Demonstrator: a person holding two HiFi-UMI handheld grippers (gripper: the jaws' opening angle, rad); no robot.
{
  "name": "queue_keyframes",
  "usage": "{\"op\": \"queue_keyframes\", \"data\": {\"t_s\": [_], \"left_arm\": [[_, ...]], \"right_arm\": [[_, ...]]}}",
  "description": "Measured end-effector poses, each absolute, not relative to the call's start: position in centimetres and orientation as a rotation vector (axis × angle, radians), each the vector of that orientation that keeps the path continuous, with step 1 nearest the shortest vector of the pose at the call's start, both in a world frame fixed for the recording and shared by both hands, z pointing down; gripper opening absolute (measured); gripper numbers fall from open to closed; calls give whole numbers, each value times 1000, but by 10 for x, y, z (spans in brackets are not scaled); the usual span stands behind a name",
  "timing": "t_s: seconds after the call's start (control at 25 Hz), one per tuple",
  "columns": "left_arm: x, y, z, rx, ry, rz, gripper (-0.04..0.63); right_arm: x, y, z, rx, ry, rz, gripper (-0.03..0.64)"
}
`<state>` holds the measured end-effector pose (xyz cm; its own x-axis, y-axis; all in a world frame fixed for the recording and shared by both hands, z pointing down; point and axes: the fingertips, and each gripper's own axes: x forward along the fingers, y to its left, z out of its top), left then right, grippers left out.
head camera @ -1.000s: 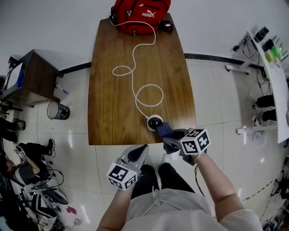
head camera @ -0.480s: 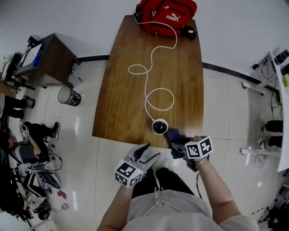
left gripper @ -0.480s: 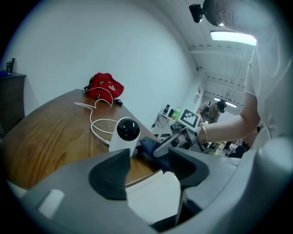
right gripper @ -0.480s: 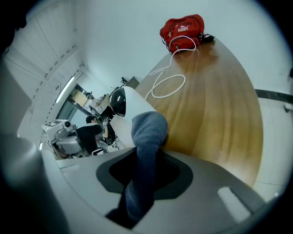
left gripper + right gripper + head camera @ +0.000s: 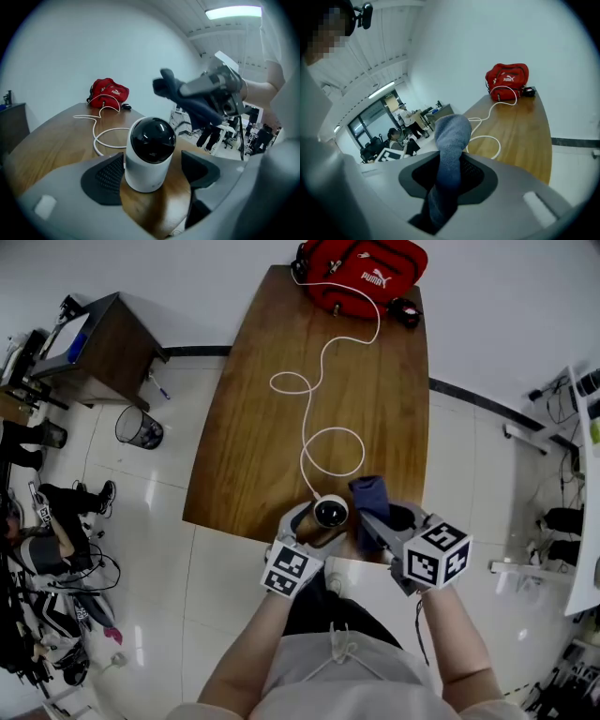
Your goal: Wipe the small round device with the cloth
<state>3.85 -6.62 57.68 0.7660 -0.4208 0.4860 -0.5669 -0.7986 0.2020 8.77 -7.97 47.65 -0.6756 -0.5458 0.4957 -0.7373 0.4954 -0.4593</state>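
Left tool (image 5: pixel 152 180): jaws just opened, spread around the small round device (image 5: pixel 151 140) at the tabletop (image 5: pixel 281 427) edge, not clamping | right tool (image 5: pixel 447 176): pinching the cloth (image 5: pixel 451 136), raised nearby | I'd steady the base gently, wipe the dome lightly, avoid tugging the cable (image 5: pixel 95 140).

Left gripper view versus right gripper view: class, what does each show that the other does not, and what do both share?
Left gripper view only: the device between the left gripper's jaws, which have just been opening and do not clamp it; the right gripper seen from outside. Right gripper view only: the right jaws shut on the cloth, close up. Both: cloth, red bag, white cable, table.
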Motion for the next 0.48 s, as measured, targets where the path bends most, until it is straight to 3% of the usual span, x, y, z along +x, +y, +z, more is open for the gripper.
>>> {"op": "queue_keyframes", "data": {"t_s": [0.48], "left_arm": [[52,-84,578,2702,-739,534,348]], "right_arm": [[-3,-114,488,855,-2362,698,106]]}}
